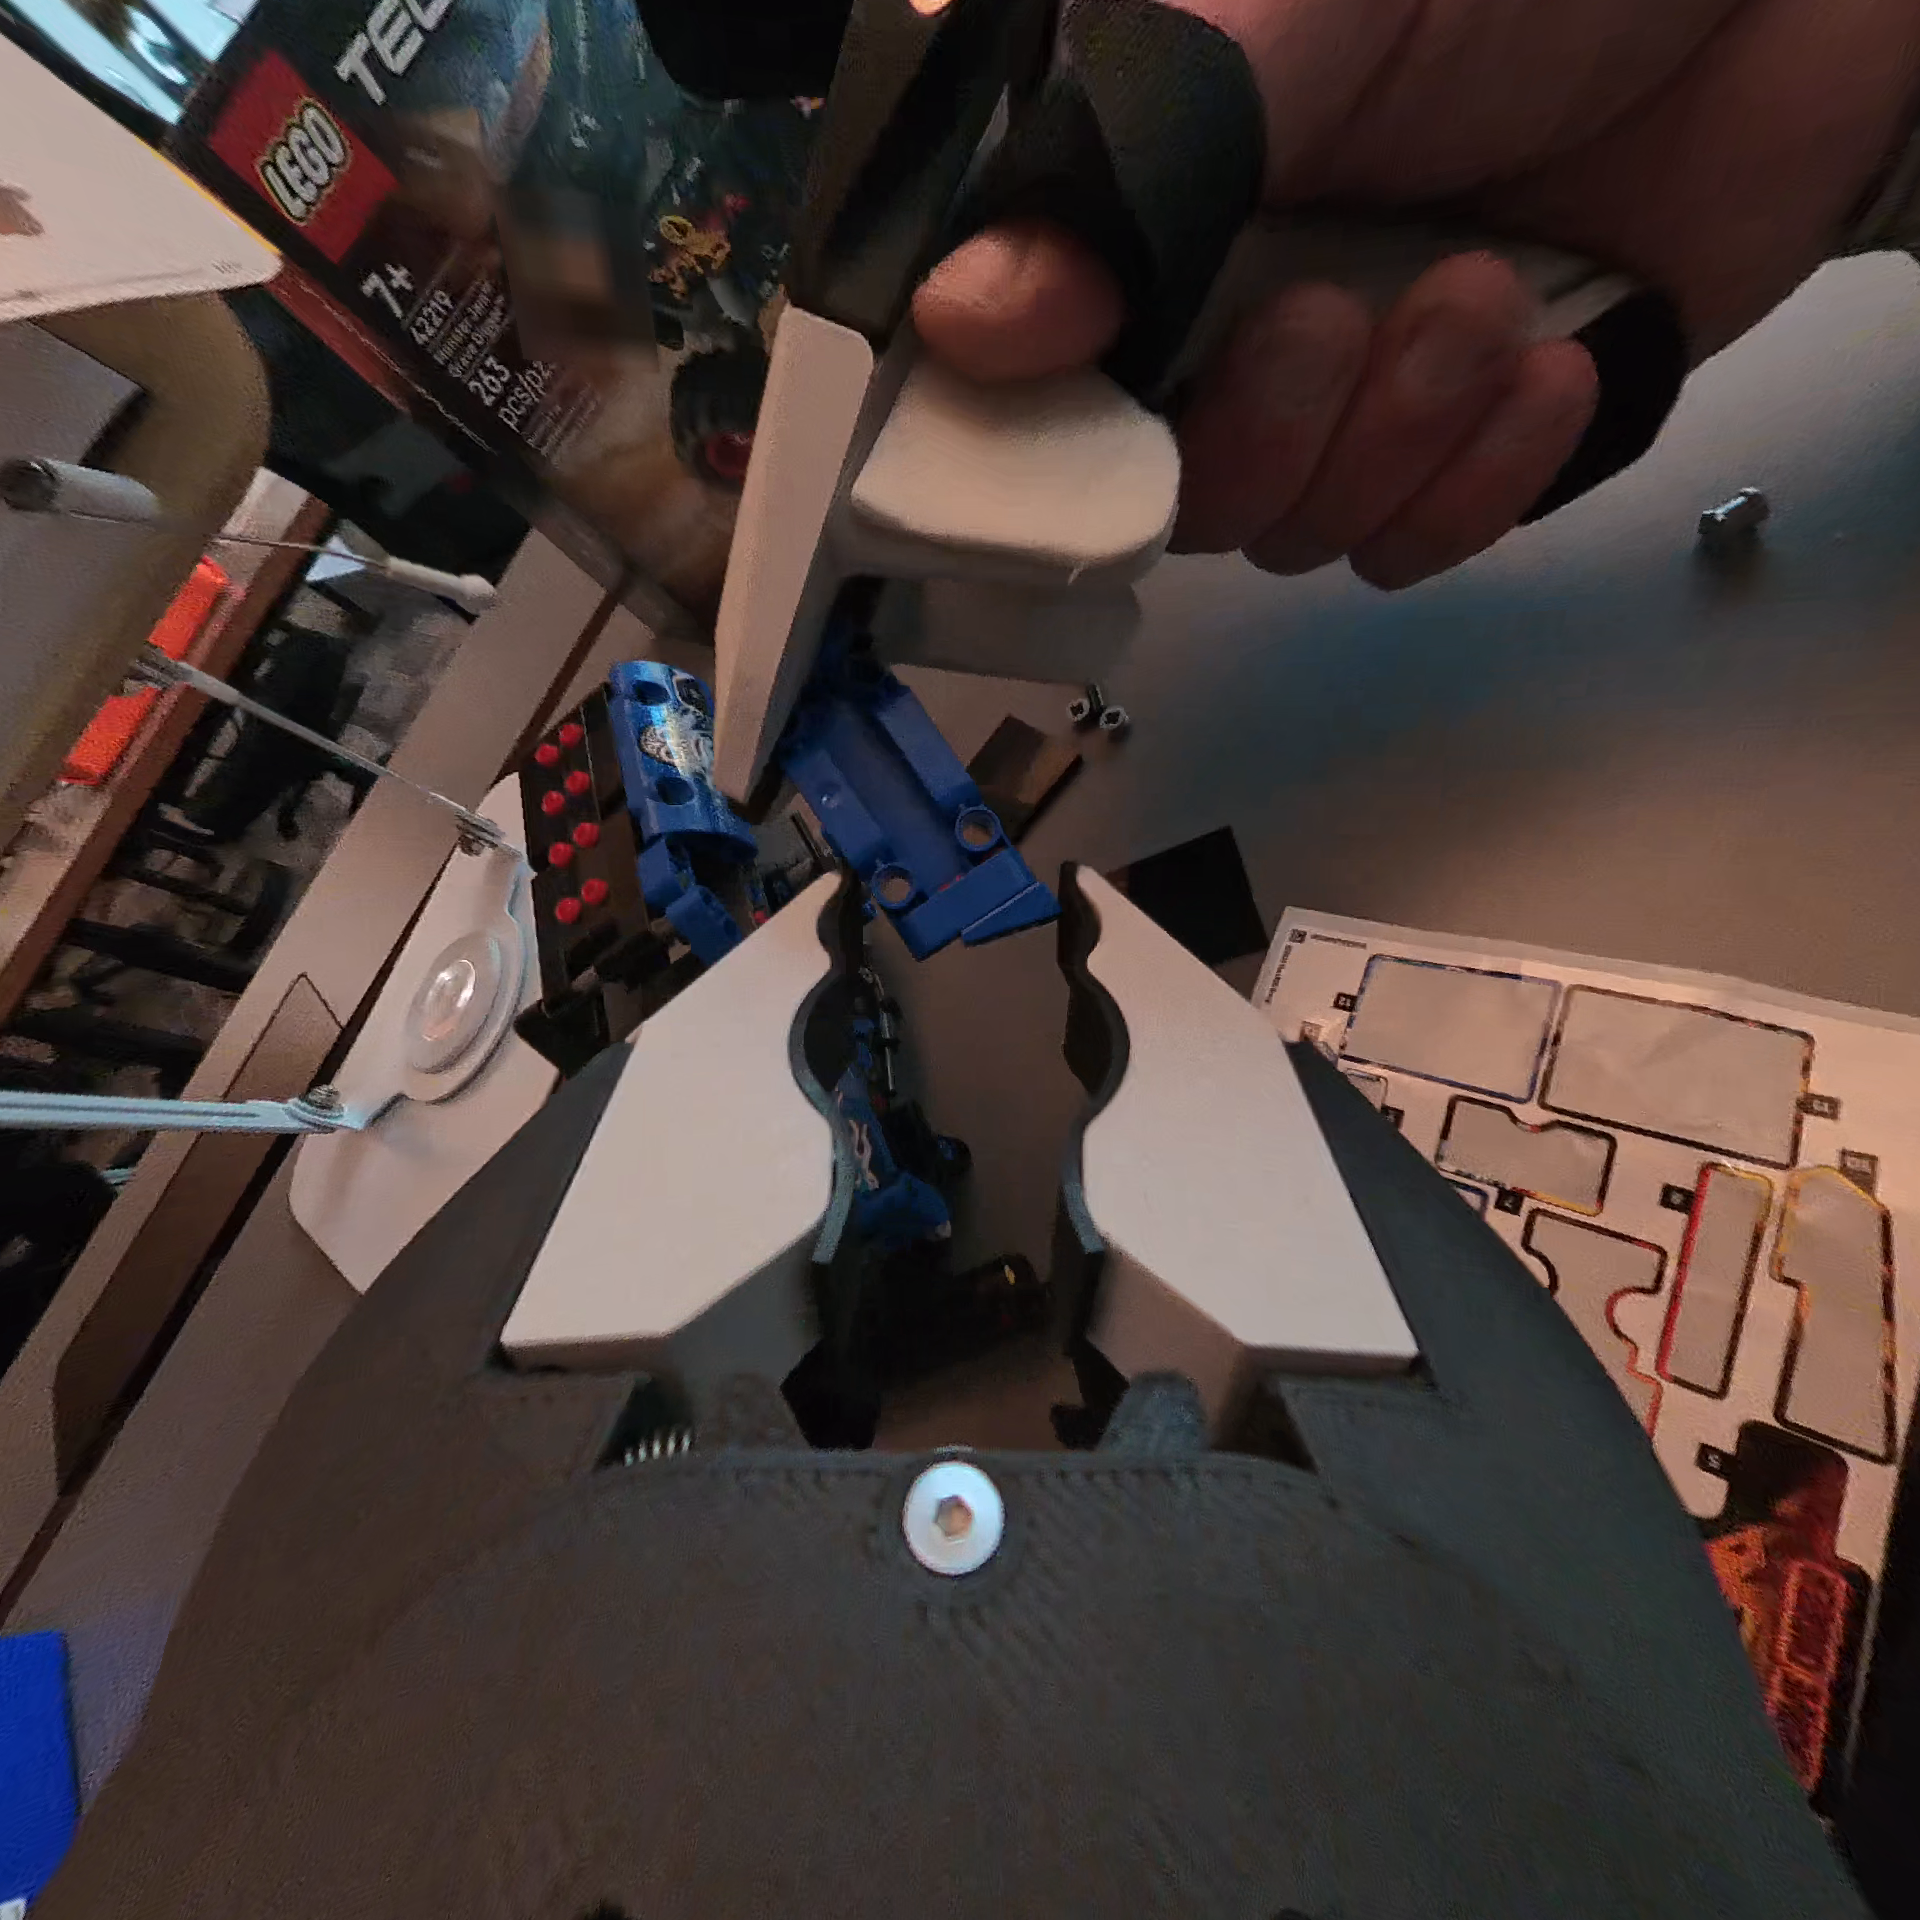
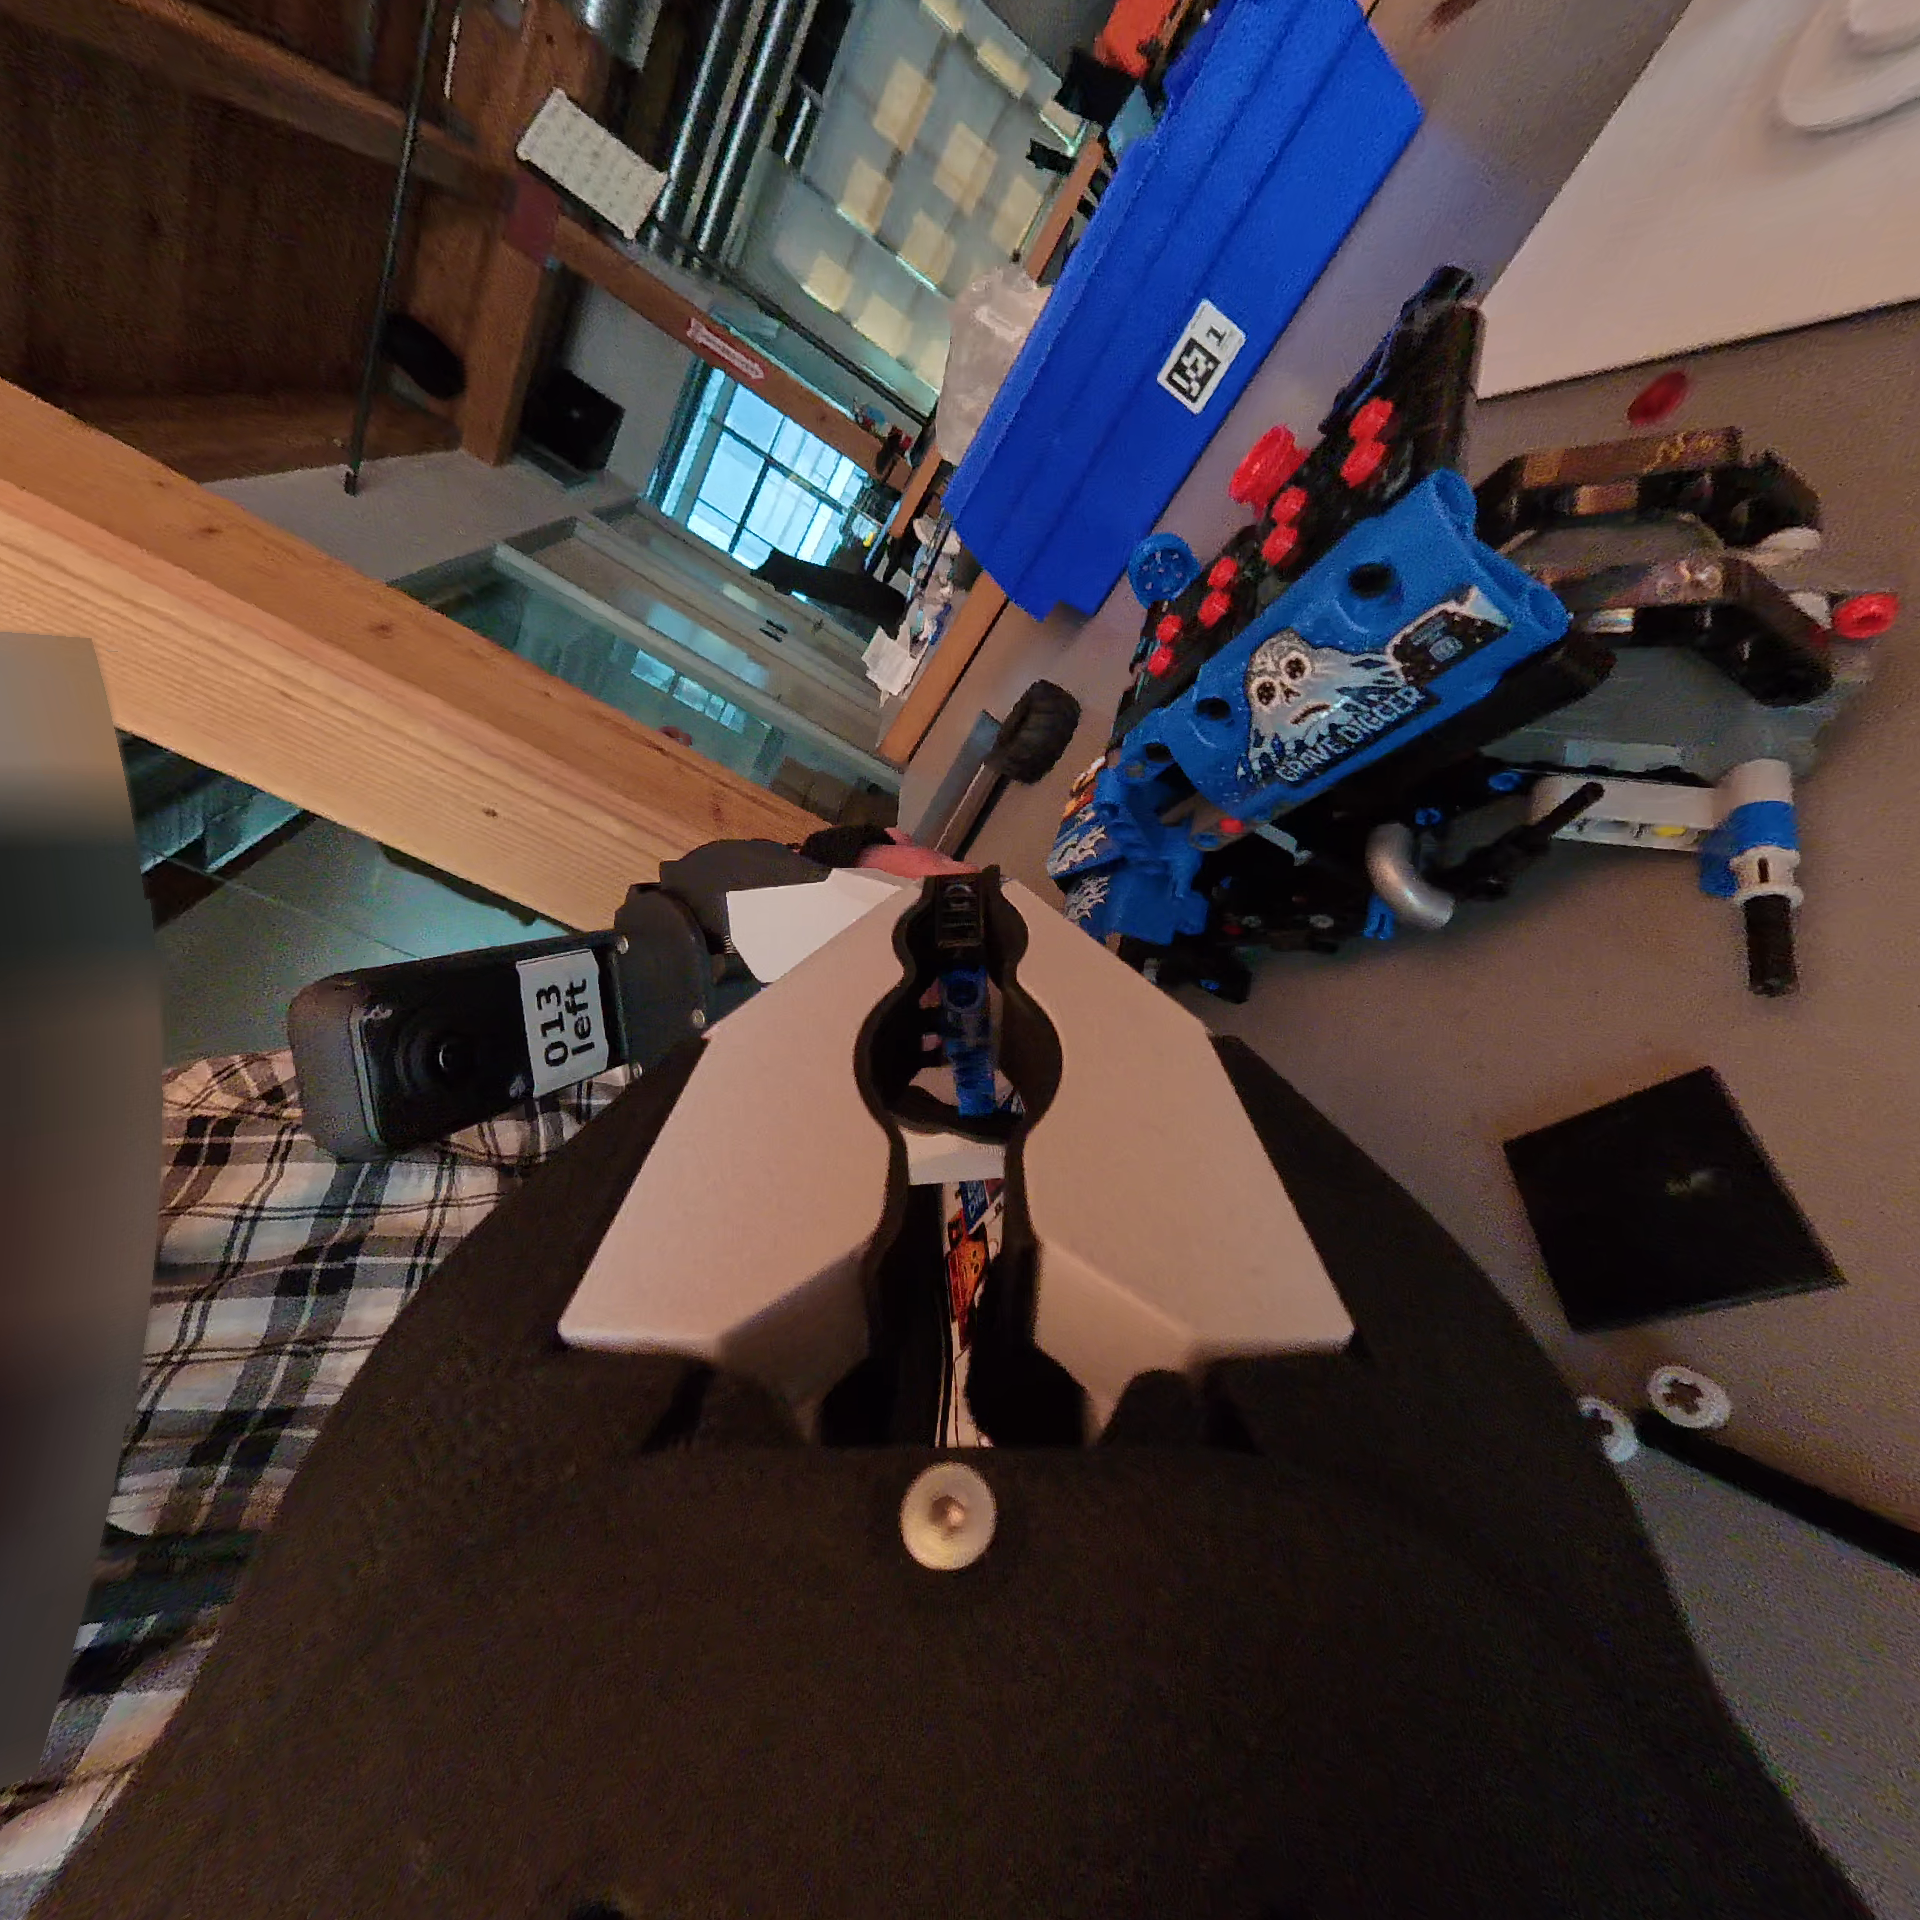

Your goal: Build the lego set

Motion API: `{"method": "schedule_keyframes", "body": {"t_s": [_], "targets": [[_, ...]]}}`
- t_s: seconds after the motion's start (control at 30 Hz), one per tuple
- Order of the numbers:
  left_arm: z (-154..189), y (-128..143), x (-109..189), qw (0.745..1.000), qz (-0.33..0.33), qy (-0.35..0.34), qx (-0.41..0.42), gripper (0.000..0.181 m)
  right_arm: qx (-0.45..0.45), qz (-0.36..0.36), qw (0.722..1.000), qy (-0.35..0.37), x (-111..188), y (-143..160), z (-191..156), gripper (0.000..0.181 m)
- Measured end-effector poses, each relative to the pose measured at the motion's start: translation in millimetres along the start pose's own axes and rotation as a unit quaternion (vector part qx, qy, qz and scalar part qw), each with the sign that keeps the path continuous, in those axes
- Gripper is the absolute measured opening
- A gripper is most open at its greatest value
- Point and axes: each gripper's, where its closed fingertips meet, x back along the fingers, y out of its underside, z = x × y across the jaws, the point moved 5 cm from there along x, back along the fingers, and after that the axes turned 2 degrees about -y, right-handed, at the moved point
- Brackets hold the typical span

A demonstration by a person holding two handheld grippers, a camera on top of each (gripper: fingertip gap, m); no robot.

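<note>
My right gripper (image 2: 961,896) is shut on a blue Lego panel (image 2: 968,1044) with a black part at the fingertips. In the left wrist view the right gripper (image 1: 790,769) comes down from above in a person's hand, with the blue panel (image 1: 914,810) hanging from it just beyond my left fingertips. My left gripper (image 1: 956,883) is open, with blue and black Lego parts (image 1: 883,1153) showing in the gap between its fingers. The blue and black truck model with red pins (image 2: 1351,665) lies on the grey table; it also shows in the left wrist view (image 1: 665,769).
A sticker sheet (image 1: 1610,1143) lies on the right, and the Lego box (image 1: 416,208) stands at the back left. A blue bin (image 2: 1174,291), a black tyre (image 2: 1039,727), a black square (image 2: 1662,1195) and small white parts (image 2: 1683,1392) are on the table. A lamp base (image 1: 457,997) sits on the left. About 4 cm separates my left fingertips from my right.
</note>
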Motion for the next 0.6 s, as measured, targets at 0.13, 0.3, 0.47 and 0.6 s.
{"method": "schedule_keyframes", "body": {"t_s": [0.13, 0.3, 0.47, 0.6], "targets": [[-3.3, -5.2, 3.3, 0.998, 0.023, 0.024, 0.052, 0.031, 0.044, 0.029, 0.999, -0.003, 8.8, -9.9, -8.2, 0.024], [-10.2, -12.8, 14.0, 0.943, 0.092, 0.176, 0.268, 0.031, 0.249, 0.007, 0.964, 0.097, 27.4, -11.1, -21.7, 0.049], [-9.2, -13.5, 23.6, 0.872, 0.102, 0.315, 0.360, 0.031, 0.414, -0.047, 0.902, 0.111, 20.8, 6.7, -36.0, 0.043], [-6.6, -9.5, 24.6, 0.833, 0.093, 0.368, 0.403, 0.030, 0.458, -0.052, 0.880, 0.113, 14.6, 12.0, -40.7, 0.037]]}}
